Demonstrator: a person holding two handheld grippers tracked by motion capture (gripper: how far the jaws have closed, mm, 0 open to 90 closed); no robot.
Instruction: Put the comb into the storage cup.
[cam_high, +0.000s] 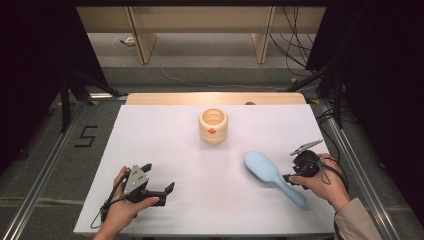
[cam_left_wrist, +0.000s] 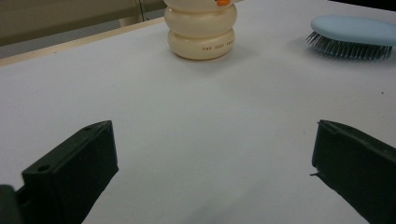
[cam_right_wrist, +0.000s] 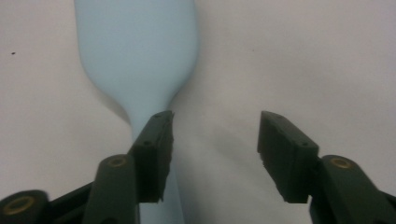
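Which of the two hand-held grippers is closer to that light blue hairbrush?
The right. The right gripper sits at the hairbrush handle, fingers open, with the handle under one finger. The left gripper rests open across the table, pointing toward the cream jar.

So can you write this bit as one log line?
right gripper: open, over hairbrush handle | left gripper: open, idle | cream pot: untouched

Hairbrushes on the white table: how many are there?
1. The light blue hairbrush lies bristles down on the table's right side, handle toward the right gripper, whose open jaws sit at the handle. The cream container could hide something small inside.
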